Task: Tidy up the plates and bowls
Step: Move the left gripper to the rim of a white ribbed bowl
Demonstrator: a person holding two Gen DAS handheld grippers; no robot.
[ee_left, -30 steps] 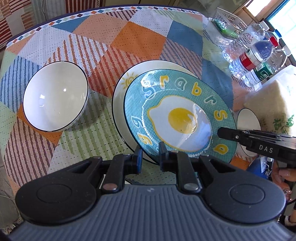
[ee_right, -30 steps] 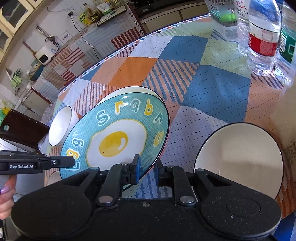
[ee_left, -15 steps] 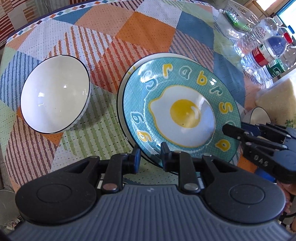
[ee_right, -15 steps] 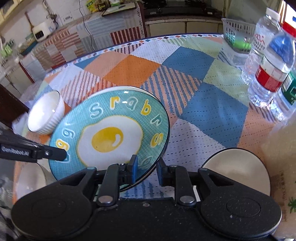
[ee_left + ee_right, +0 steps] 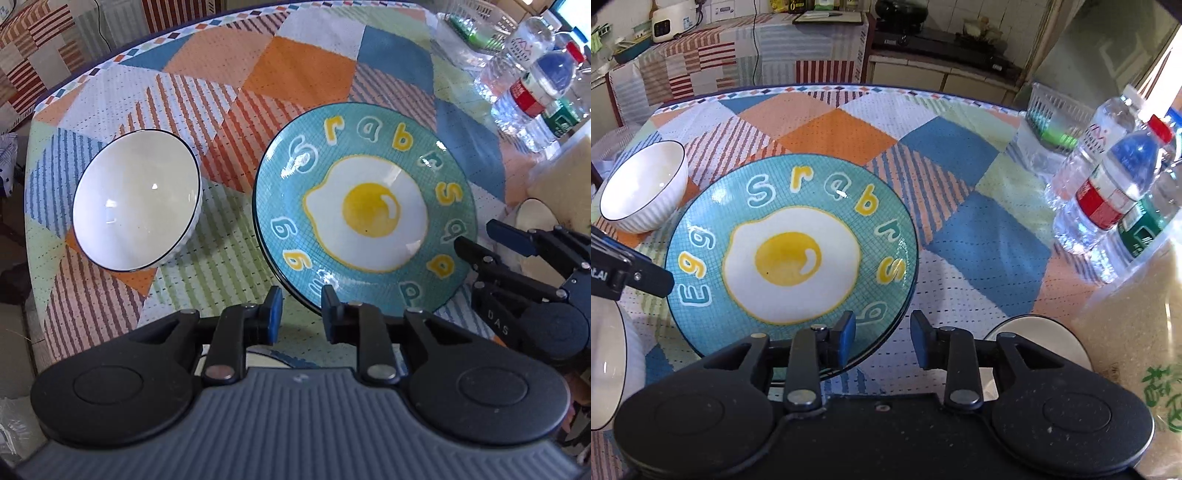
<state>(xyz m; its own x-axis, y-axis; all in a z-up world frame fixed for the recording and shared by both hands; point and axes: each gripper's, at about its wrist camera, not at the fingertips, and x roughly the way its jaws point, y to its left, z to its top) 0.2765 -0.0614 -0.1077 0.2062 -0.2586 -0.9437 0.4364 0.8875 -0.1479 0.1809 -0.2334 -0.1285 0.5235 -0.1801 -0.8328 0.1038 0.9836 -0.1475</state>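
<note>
The egg plate [image 5: 365,210] lies flat on the tabletop [image 5: 295,77], between the left gripper [image 5: 297,308] and right gripper [image 5: 882,338], both with fingers open and empty; back each straight off its rim (no snagging). Count: one plate visible, three white bowls [image 5: 642,186] [image 5: 605,373] [image 5: 1039,338] partly in view.

My table: round top under a patchwork cloth

I see the colourful geometric patchwork tablecloth [image 5: 979,236] carrying a teal fried-egg ceramic plate [image 5: 790,254], a white dark-rimmed ribbed bowl [image 5: 642,184] just left of it, clear plastic water bottles [image 5: 1108,188] and a clear plastic basket [image 5: 1052,122] far right.
</note>
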